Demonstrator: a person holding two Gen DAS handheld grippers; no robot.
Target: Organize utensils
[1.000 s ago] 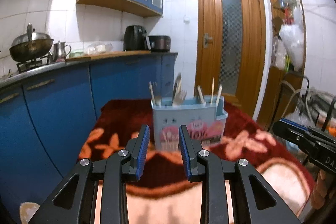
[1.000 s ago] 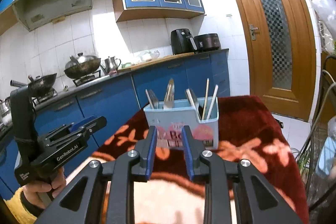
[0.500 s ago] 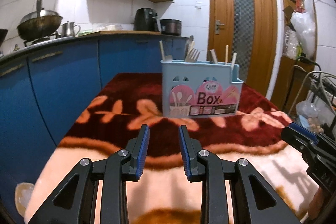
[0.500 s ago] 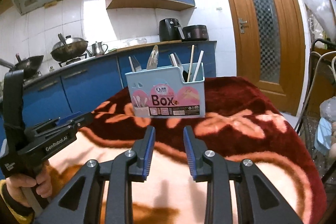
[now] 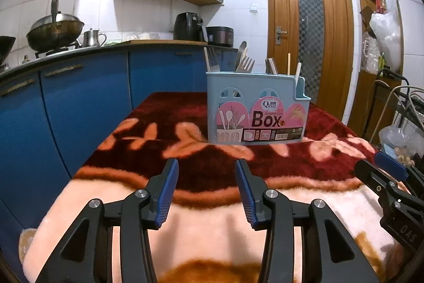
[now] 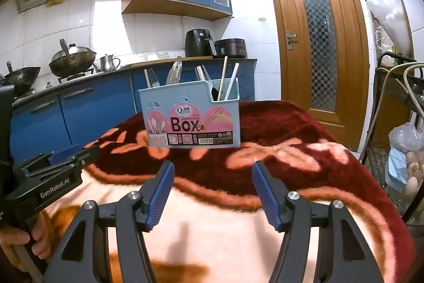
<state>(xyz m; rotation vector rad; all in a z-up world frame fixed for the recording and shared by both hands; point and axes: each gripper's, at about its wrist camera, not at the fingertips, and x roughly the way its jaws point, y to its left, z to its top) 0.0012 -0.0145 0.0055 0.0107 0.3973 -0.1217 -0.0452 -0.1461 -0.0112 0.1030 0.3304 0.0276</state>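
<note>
A light blue utensil box (image 5: 255, 108) marked "Box" stands upright on the red and peach blanket (image 5: 185, 203); it also shows in the right wrist view (image 6: 190, 116). Forks, a spoon and chopsticks (image 6: 228, 81) stand in its compartments. My left gripper (image 5: 206, 171) is open and empty, low over the blanket in front of the box. My right gripper (image 6: 213, 171) is open wide and empty, also in front of the box. Each gripper shows at the edge of the other's view: the right one (image 5: 389, 182), the left one (image 6: 53, 169).
Blue kitchen cabinets (image 5: 79, 102) with a wok (image 5: 54, 29) and kettle run along the left. A wooden door (image 6: 318, 39) stands behind the table. A wire rack with bags and eggs (image 6: 408, 171) is at the right edge.
Both grippers have pulled back and sunk lower from the box, and both have opened wider. The box now looks farther away.
</note>
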